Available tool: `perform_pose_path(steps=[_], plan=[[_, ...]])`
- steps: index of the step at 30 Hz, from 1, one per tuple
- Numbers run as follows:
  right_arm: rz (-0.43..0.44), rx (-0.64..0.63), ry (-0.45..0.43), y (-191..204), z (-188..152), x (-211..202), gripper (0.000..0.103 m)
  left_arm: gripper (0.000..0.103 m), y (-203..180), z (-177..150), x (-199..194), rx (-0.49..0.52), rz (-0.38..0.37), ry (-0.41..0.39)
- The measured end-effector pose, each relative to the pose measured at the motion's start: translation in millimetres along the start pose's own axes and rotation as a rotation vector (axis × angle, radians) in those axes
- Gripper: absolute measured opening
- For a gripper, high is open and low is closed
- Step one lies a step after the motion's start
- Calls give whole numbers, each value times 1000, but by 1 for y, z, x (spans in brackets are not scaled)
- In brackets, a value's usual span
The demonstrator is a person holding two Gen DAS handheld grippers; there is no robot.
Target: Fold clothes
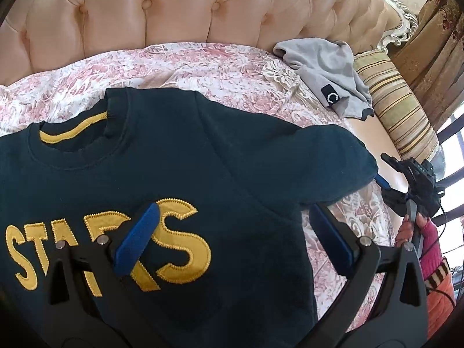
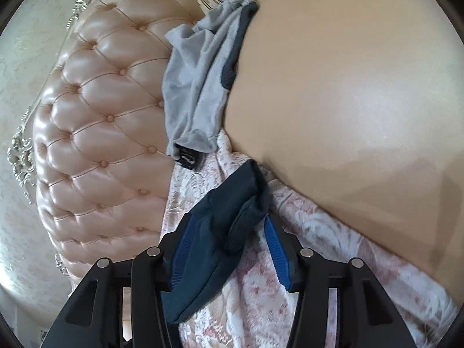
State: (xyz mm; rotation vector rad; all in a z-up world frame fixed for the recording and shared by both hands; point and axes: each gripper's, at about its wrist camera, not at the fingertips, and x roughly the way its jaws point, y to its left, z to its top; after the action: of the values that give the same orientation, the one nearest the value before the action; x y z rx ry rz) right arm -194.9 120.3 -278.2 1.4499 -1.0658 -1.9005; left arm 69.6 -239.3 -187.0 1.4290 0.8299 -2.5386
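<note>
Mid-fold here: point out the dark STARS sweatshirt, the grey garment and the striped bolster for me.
STARS sweatshirt (image 1: 246,150): left wrist view, bare chest fabric above the lettering.
Grey garment (image 1: 324,61): left wrist view, its crumpled middle.
Striped bolster (image 1: 397,107): left wrist view, its striped side.

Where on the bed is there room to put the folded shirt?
The bare floral bedspread between the navy STARS sweatshirt and the tufted headboard is free. The smooth tan patch beside the grey garment is free too. The corner by the striped bolster is crowded.
</note>
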Motion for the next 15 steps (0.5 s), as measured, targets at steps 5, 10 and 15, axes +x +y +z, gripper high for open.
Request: perform_pose_path(steps=[5,10,15], plan=[[-43,-54,0,5,5,14,31,103,2,0,7,-4,5,13],[-101,-164,-32,15,-2,9,16,103,2,-1,12,-2,13,22],[-89,-279,-93,42,-15,-15,13,103,1,-1,13,8,15,29]])
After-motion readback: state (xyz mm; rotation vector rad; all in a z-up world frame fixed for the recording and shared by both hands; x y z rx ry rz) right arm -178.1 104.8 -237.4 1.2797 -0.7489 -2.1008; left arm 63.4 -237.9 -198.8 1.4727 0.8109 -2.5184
